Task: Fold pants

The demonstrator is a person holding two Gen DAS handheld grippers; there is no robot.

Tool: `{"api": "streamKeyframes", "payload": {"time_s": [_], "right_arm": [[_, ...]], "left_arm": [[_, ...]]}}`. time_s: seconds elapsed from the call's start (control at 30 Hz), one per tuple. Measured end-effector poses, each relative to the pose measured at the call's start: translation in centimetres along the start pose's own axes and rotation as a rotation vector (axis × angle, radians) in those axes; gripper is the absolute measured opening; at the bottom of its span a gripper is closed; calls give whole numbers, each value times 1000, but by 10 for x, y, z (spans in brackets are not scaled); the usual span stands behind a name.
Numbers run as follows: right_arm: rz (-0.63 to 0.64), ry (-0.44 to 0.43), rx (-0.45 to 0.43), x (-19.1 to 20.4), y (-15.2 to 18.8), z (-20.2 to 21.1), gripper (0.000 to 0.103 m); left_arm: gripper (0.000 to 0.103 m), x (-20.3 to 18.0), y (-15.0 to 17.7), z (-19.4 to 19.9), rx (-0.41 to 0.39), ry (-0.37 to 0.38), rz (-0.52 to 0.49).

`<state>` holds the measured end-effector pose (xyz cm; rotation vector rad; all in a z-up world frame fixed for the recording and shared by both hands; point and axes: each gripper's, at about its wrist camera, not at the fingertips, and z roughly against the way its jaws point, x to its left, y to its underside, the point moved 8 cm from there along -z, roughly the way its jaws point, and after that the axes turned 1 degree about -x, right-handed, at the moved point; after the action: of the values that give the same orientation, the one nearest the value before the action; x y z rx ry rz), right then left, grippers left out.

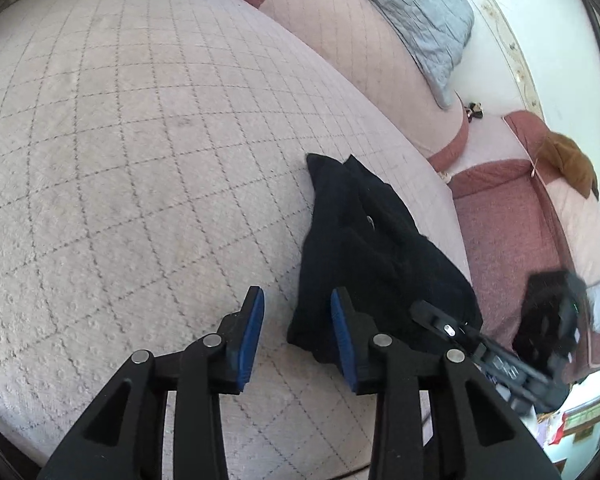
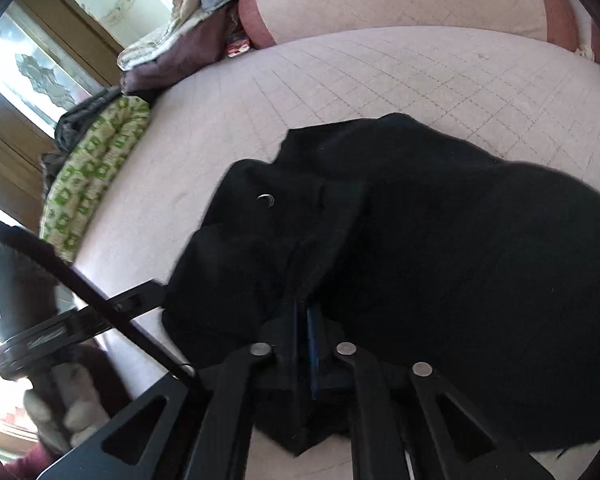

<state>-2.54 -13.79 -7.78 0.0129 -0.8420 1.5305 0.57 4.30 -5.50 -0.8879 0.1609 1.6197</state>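
From the left wrist view, the black fabric pants (image 1: 364,248) lie bunched near the edge of the pale quilted bed cover (image 1: 140,160), with the red-and-pink cushions (image 1: 380,52) beyond. The left claw (image 1: 298,316) hovers wide open above the near hem, its right blue pad just at the cloth's edge and holding nothing. The right claw (image 1: 432,312) shows at the garment's lower right corner.

From the right wrist view, the pants (image 2: 420,240) fill the middle of the bed cover (image 2: 340,72), crumpled, a small metal ring (image 2: 266,200) showing on them. The right claw (image 2: 306,320) is closed tight, a fold of black cloth pinched between its pads.

To do this step well, I judge the left claw should drop onto a matching edge and pinch one layer cleanly, so both claws can draw the cloth flat before folding.
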Motion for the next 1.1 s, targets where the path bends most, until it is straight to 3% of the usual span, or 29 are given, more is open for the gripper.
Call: {"api": "streamKeyframes", "payload": {"time_s": [0.17, 0.4, 0.43, 0.5, 0.53, 0.6, 0.73, 0.83, 0.9, 0.93, 0.97, 1.1], "right_arm": [[-43, -48, -54, 4, 29, 41, 5], [-93, 28, 38, -24, 77, 26, 11], [-121, 7, 19, -26, 74, 31, 15], [-185, -41, -64, -32, 62, 47, 41], [-204, -45, -102, -35, 56, 54, 62], [-218, -32, -155, -41, 41, 58, 68], [-233, -31, -139, -46, 26, 36, 68], [-254, -13, -77, -45, 26, 5, 68], [-219, 18, -78, -40, 27, 3, 54], [-198, 17, -72, -36, 26, 4, 29], [-186, 13, -65, -31, 25, 3, 22], [-95, 49, -97, -14, 11, 18, 16]], "left_arm": [[39, -1, -3, -1, 4, 38, 33], [42, -11, 6, -12, 29, 14, -10], [42, -11, 7, -12, 30, 6, -14], [42, -10, 8, -13, 31, 3, -11], [43, -9, 8, -13, 32, 5, -8], [43, -10, 7, -16, 33, 8, 0], [43, -12, 9, -16, 36, 6, -14], [43, -12, 8, -15, 36, 12, -9], [43, -11, 9, -15, 38, 18, -3], [43, -10, 8, -14, 40, 24, 2], [43, -10, 8, -15, 40, 27, 5], [43, -9, 7, -12, 38, 37, 2]]}}
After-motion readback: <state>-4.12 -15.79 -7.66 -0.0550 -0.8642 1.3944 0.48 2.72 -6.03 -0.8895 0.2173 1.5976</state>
